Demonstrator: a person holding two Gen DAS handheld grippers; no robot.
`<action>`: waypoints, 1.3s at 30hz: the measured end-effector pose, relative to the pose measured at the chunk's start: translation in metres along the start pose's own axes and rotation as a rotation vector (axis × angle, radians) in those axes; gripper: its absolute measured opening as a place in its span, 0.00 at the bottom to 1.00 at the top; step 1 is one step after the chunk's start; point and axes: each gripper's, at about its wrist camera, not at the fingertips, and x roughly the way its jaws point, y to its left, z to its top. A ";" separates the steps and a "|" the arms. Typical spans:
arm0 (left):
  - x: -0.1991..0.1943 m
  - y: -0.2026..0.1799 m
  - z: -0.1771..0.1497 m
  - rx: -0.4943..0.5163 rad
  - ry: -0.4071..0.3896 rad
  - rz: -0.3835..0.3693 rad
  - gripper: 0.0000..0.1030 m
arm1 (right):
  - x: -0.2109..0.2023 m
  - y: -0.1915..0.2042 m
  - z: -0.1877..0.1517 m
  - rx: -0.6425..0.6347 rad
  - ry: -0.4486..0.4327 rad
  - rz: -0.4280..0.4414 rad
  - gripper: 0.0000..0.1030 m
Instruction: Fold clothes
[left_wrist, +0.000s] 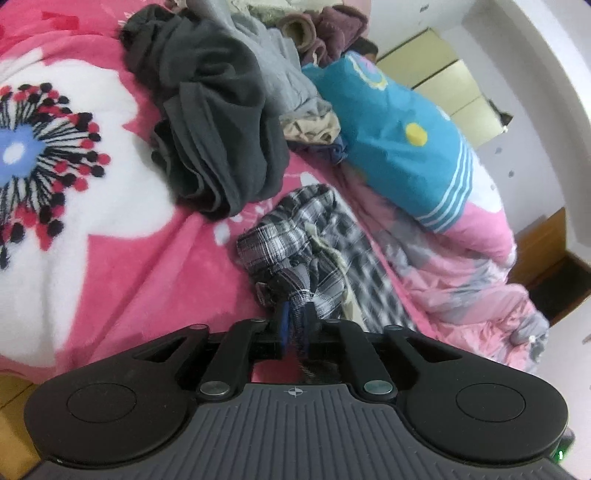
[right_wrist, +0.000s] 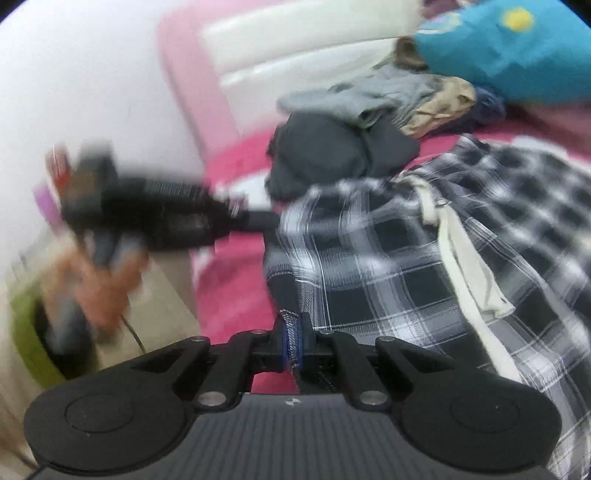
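The left gripper (left_wrist: 295, 314) is pinched on a bunched fold of the plaid shirt (left_wrist: 295, 236) — thin woven cloth in black, grey and white checks. The right gripper (right_wrist: 294, 332) is likewise clamped on a hem of the same shirt (right_wrist: 388, 258), a thin edge of fabric showing between its blue pads. The shirt lies crumpled on a fleecy pink blanket (left_wrist: 129, 266) with a large white flower print, which covers the bed; its length runs from the near edge of the bed, where both grippers hold it, away toward the far side, with a cream inner lining or label strip (right_wrist: 465, 266) showing along it. Just beyond it sits a heap of soft clothes — a dark grey knit garment (left_wrist: 221, 140) (rolled into thick folds), a lighter grey one (left_wrist: 284, 70) and a beige piece (left_wrist: 314, 129). A teal pillow (left_wrist: 399, 140) with white stripes lies beside them.
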 end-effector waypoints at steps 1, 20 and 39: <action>0.003 0.001 0.001 -0.016 -0.003 -0.004 0.41 | -0.003 -0.005 0.001 0.032 -0.014 0.018 0.04; 0.051 -0.004 0.023 0.171 0.087 0.200 0.12 | 0.028 0.029 -0.012 -0.061 0.069 -0.011 0.18; -0.019 -0.019 0.006 0.293 -0.187 0.346 0.35 | -0.129 0.073 -0.103 -0.020 -0.088 -0.247 0.43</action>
